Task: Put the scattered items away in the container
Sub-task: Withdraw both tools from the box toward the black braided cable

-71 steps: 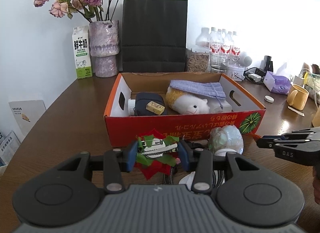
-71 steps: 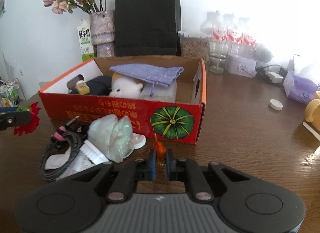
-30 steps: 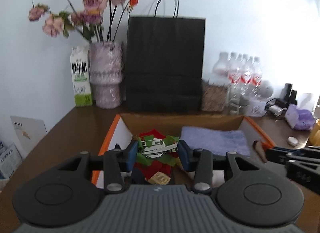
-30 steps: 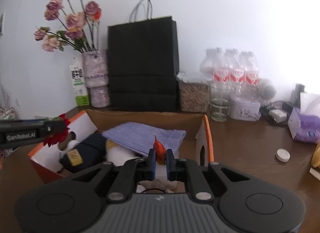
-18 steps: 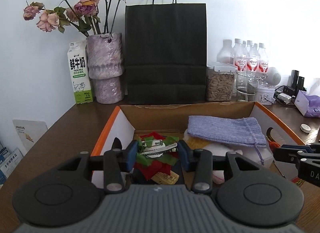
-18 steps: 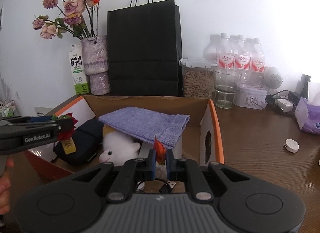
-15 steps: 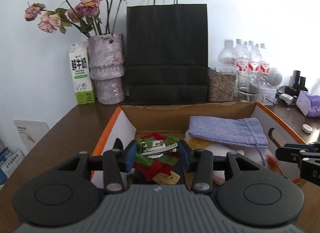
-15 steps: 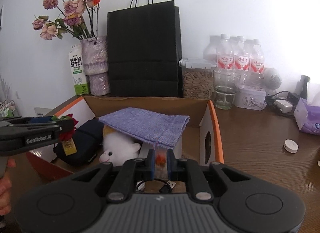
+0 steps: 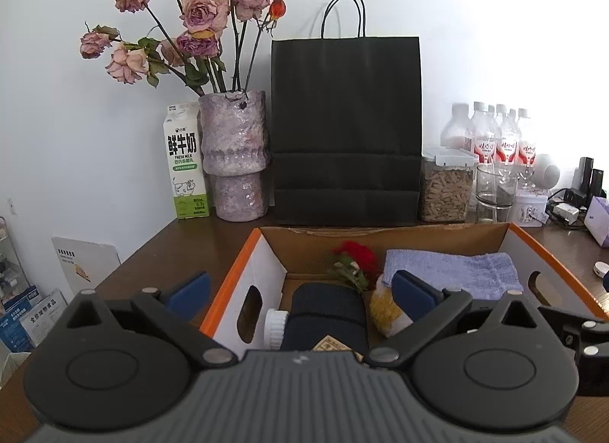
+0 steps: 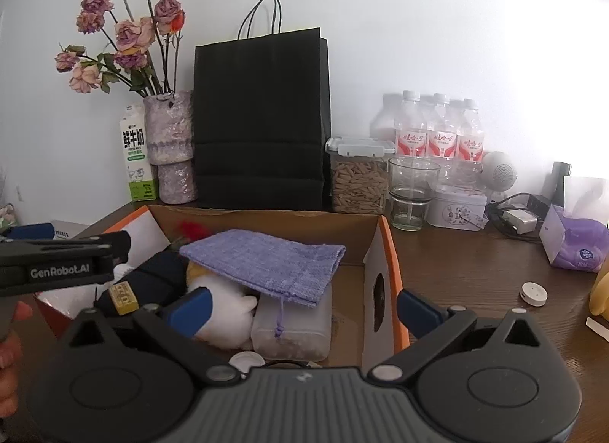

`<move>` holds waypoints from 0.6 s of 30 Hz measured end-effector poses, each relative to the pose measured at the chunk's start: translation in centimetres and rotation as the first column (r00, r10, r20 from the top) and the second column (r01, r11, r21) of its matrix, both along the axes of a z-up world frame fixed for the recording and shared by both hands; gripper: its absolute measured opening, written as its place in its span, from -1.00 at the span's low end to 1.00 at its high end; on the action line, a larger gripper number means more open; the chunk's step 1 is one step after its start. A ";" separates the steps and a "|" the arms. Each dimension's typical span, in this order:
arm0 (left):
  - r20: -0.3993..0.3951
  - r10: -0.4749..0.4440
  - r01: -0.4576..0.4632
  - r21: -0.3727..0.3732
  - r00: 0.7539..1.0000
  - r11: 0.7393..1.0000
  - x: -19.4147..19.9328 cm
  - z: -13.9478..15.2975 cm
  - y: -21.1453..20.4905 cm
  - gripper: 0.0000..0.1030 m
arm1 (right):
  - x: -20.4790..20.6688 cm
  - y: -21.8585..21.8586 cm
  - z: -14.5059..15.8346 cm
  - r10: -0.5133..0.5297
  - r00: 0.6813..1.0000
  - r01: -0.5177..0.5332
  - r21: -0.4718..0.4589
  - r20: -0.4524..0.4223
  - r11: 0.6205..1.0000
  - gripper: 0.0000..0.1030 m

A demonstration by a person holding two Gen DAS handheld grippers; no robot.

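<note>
The orange cardboard box (image 9: 243, 260) (image 10: 392, 252) stands on the wooden table. In it lie a red and green flower clip (image 9: 354, 260) near the back wall, a dark pouch (image 9: 323, 313), a purple cloth bag (image 9: 449, 271) (image 10: 266, 260), a white plush toy (image 10: 224, 306) and a clear plastic bottle (image 10: 293, 321). My left gripper (image 9: 300, 292) is open and empty above the box's left part. My right gripper (image 10: 304, 307) is open and empty above the box's right part. The small orange piece is hidden from view.
Behind the box stand a black paper bag (image 9: 346, 130), a vase of dried roses (image 9: 232, 161), a milk carton (image 9: 184, 161), a jar (image 9: 447, 187), a glass (image 10: 413, 191) and water bottles (image 10: 437, 130). A purple tissue pack (image 10: 574, 245) and a white cap (image 10: 533, 293) lie to the right.
Both grippers opened. The flower clip left the left gripper and now lies in the box. The small orange piece left the right gripper and dropped out of sight.
</note>
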State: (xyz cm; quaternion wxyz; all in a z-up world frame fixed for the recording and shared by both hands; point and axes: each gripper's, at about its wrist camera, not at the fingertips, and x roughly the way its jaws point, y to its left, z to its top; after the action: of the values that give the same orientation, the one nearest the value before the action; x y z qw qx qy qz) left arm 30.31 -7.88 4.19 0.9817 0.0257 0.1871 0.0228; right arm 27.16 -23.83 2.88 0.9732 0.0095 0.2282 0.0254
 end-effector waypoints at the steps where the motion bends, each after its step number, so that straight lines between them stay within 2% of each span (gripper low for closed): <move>1: -0.001 0.000 0.000 0.000 1.000 1.000 -0.1 0.1 0.0 1.00 | -0.1 0.0 0.1 0.002 1.000 -0.002 -0.001 -0.001 1.000 1.00; 9: -0.020 -0.002 0.002 -0.014 1.000 1.000 -1.4 1.4 0.3 1.00 | -1.5 0.5 1.7 0.006 1.000 -0.006 -0.014 0.006 1.000 1.00; 18: -0.039 -0.017 0.016 -0.035 0.999 0.999 -5.0 3.9 2.0 1.00 | -5.9 0.4 3.8 0.001 0.999 0.000 -0.038 0.037 0.999 1.00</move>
State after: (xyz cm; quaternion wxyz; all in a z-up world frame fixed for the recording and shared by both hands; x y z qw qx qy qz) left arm 25.30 -5.86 8.06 0.9784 0.0109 0.2063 0.0111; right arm 21.25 -23.41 6.72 0.9773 -0.0096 0.2104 0.0214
